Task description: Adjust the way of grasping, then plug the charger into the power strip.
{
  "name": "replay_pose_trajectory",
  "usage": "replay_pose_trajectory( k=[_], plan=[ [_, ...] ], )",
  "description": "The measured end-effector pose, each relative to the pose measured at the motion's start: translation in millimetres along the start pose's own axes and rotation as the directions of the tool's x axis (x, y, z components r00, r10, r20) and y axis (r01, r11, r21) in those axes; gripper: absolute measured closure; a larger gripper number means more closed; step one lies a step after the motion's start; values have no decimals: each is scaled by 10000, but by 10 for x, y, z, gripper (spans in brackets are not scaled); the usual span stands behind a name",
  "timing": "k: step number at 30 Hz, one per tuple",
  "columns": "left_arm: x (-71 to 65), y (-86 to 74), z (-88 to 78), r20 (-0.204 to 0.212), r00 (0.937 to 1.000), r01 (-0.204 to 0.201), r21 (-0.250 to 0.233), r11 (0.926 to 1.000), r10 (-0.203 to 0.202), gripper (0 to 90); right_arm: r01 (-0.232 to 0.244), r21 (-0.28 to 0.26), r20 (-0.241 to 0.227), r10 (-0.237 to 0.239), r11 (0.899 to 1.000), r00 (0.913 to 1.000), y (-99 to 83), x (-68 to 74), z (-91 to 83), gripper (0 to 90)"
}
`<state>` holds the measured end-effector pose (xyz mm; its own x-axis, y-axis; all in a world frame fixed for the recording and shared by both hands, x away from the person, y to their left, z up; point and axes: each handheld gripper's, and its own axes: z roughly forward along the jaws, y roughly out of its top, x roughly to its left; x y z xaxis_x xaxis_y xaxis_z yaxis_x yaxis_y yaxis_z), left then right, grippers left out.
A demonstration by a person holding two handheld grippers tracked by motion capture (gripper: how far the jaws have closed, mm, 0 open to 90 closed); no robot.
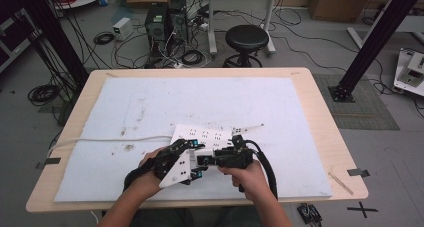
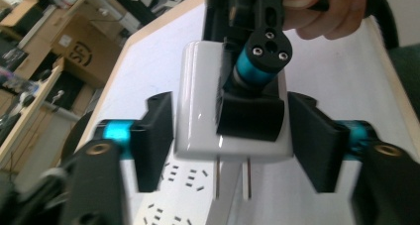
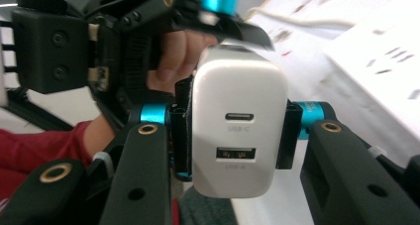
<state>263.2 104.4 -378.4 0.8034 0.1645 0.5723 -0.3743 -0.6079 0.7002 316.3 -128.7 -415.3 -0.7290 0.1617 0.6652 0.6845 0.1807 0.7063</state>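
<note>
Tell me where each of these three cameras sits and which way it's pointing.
High view: above the person's side, looking forward and down on the table; forearms and both hands enter from the bottom.
Left gripper view: rides the left hand-held gripper, facing the white charger; its own jaws flank it.
Right gripper view: rides the right hand-held gripper, clamped on the charger's port face.
The gripper views share the charger and power strip.

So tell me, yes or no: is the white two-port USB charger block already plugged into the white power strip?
No: the white charger block hangs above the white power strip with both prongs bare.
</note>
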Motion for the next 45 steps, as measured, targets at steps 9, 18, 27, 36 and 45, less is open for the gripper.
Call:
replay_pose_trajectory(
  k=[9, 18, 27, 36, 45],
  plan=[
    [125, -57, -267, -283, 9947, 982, -395, 9944, -994, 292, 260, -465, 521, -236, 9986, 9984, 29, 36, -232, 630],
    [433, -278, -582, -779, 9600, 2683, -171, 9632, -2688, 280, 582, -941, 1111, -476, 9939, 9927, 75, 87, -364, 630],
    [656, -507, -773, -1514, 9194, 3664, -61, 9304, -3630, 271, 630, -1105, 1446, -466, 9919, 9884, 95, 56, -428, 630],
    [708, -591, -821, -1721, 9064, 3912, -28, 9203, -3858, 271, 348, -1327, 1537, -141, 9905, 9880, 125, 10, -444, 630],
    [697, -640, -858, -1732, 9064, 3921, 64, 9199, -3852, 271, 543, -2097, 2247, -59, 9763, 9744, 171, -70, -417, 630]
  ],
)
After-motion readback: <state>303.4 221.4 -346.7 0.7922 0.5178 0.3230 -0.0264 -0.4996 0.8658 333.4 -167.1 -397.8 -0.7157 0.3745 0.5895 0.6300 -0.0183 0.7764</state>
